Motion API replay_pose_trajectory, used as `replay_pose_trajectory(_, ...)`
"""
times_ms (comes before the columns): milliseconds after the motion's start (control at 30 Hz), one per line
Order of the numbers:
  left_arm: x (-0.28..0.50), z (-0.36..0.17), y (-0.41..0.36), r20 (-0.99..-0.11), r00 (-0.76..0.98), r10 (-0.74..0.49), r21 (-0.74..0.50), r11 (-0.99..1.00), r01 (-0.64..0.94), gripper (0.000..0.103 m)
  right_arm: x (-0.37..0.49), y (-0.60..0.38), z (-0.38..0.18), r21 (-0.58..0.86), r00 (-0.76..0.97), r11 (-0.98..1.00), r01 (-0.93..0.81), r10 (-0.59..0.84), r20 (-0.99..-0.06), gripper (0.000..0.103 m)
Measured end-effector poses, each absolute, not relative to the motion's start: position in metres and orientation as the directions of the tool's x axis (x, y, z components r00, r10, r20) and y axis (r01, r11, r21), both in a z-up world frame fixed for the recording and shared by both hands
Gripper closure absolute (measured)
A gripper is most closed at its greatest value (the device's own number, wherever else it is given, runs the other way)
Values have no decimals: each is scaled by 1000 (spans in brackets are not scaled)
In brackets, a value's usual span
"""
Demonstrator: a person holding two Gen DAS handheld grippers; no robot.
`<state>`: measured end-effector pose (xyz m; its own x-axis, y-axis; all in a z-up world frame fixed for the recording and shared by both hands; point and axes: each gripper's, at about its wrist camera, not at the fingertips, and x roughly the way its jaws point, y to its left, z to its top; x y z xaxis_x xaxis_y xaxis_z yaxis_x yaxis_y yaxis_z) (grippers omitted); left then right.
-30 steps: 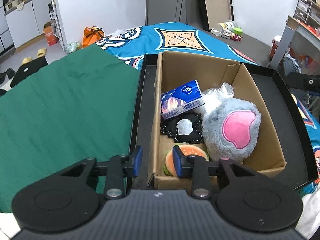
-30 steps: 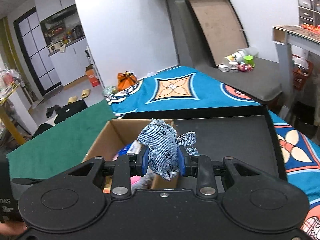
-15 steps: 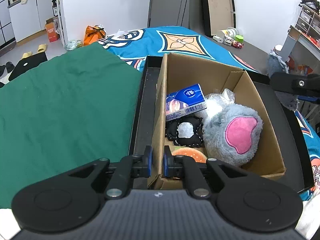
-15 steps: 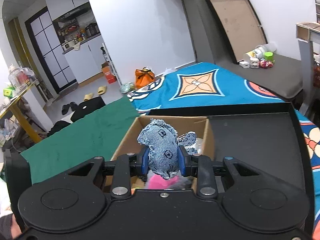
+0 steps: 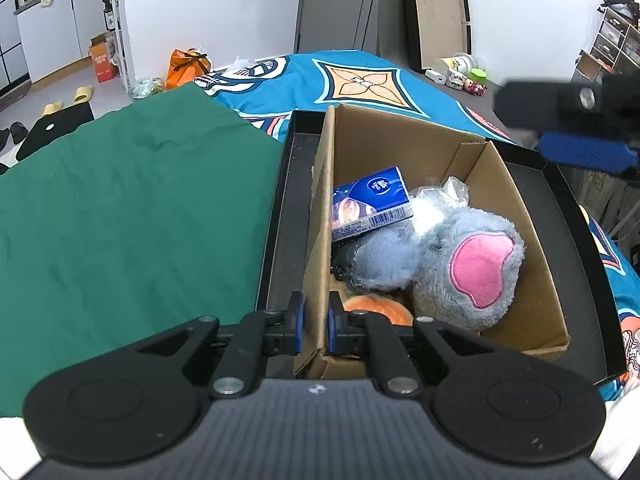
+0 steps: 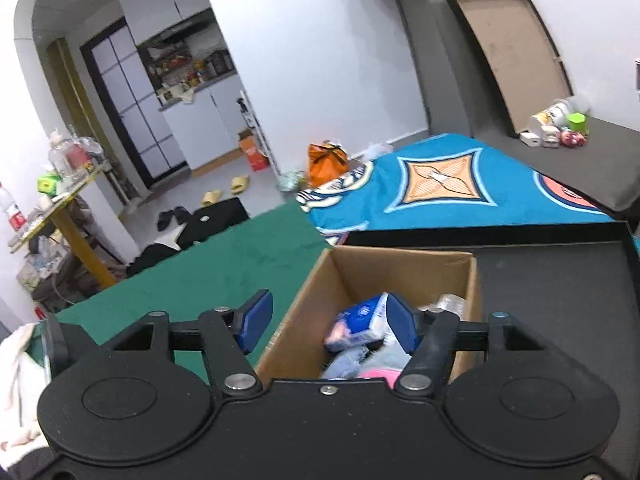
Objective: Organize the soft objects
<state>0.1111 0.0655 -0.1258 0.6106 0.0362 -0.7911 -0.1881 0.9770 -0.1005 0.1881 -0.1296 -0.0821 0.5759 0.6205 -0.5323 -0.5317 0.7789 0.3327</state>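
A cardboard box point(image 5: 404, 148) stands in a black tray point(image 5: 560, 216). In it lie a grey plush with a pink patch point(image 5: 472, 264), a blue tissue pack point(image 5: 370, 206), a denim toy point(image 5: 380, 258) and an orange burger toy point(image 5: 380, 308). My left gripper point(image 5: 315, 322) is shut on the box's left wall. My right gripper point(image 6: 326, 322) is open and empty above the box point(image 6: 400, 268); it also shows at the upper right of the left wrist view point(image 5: 580, 128).
A green cloth point(image 5: 132, 216) covers the surface left of the tray. A blue patterned cloth point(image 5: 360, 76) lies beyond. A kitchen doorway, slippers and an orange bag point(image 6: 326, 160) are in the background.
My right gripper opened and let go of the denim toy, which now lies in the box. My left gripper closed on the box's left wall.
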Motion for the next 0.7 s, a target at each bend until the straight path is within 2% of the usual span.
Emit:
replay_pose_trajectory(267,112,-122,63,-799,600,47,-71,983,-171,92,184,-158,-97,316,588,831,-457,549,-594,40)
replay_pose_trajectory(467,110,-109,62,-811,582,57,-40,988,-152,87,181,-177,-97,312,590,855,-414,513,-623,40)
replay_pose_trajectory(533,110,-104,61,-818,572,57,-41,987,-157,82,179,-183,-96,315,589,856,-409,512,-625,37)
replay_pose_trajectory(700,104,-86,52,-808,588,48,-34,991,-127,55,174,-202,-90,331,600,859,-391,511,-616,25)
